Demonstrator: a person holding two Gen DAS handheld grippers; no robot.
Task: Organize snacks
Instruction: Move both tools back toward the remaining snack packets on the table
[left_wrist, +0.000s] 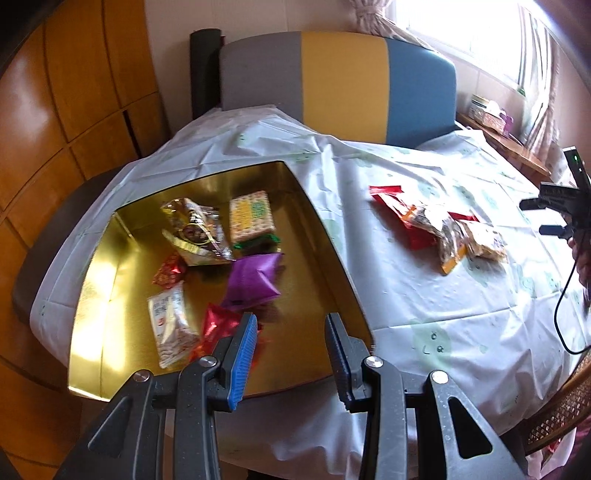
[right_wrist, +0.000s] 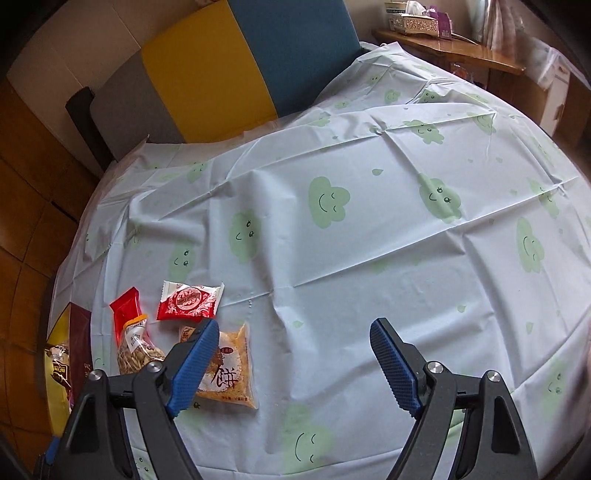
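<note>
Beside my right gripper (right_wrist: 295, 363), spread wide and empty, the orange biscuit packet (right_wrist: 231, 369) lies lengthwise under its left finger. Left gripper (left_wrist: 291, 347) hovers part-open, empty, over the gold tin (left_wrist: 92, 295).

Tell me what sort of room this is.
Probably a home dining or living room: a table under a cloud-print tablecloth, a tricolour chair pushed up to it, a curtained window and wooden cabinets. Snack packets lie in a gold box.
</note>
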